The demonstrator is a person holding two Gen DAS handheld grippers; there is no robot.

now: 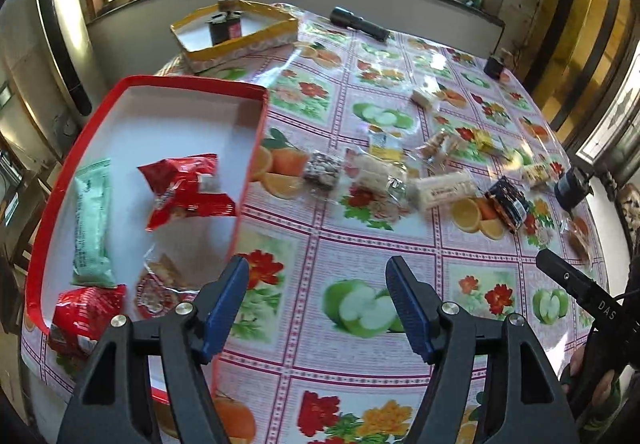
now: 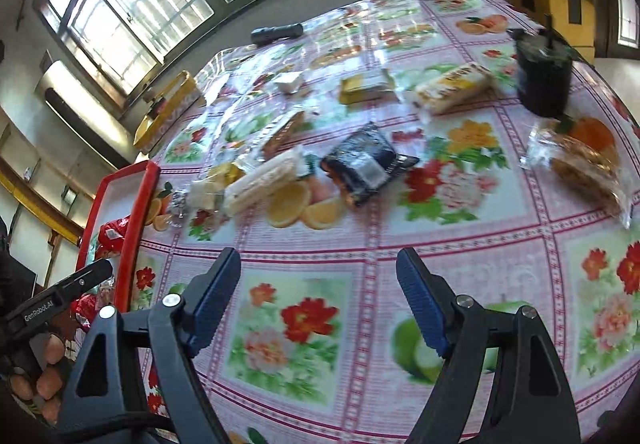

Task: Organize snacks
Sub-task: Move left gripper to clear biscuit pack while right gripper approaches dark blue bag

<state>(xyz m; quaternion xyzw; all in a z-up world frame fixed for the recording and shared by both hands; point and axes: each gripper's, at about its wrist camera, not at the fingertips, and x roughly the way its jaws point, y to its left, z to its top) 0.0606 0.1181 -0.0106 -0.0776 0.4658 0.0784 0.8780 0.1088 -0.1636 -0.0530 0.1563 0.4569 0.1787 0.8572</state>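
Note:
A red-rimmed tray (image 1: 248, 147) at the left holds a green packet (image 1: 92, 228), two red packets (image 1: 188, 191) and a clear-wrapped snack (image 1: 160, 284). Loose snacks lie across the flowered tablecloth: a black packet (image 2: 364, 163), a long white packet (image 2: 264, 179), a yellow packet (image 2: 368, 87) and a clear-wrapped biscuit (image 2: 580, 167). My left gripper (image 1: 318, 304) hangs open beside the tray's right rim, nothing between its blue pads. My right gripper (image 2: 320, 284) is open over bare cloth, short of the black packet.
A yellow box (image 1: 236, 43) with a dark jar in it stands at the back left. A black torch (image 1: 360, 23) lies near the window. A dark cup (image 2: 544, 79) stands at the right edge of the table. A hand (image 2: 48, 364) holds the left gripper.

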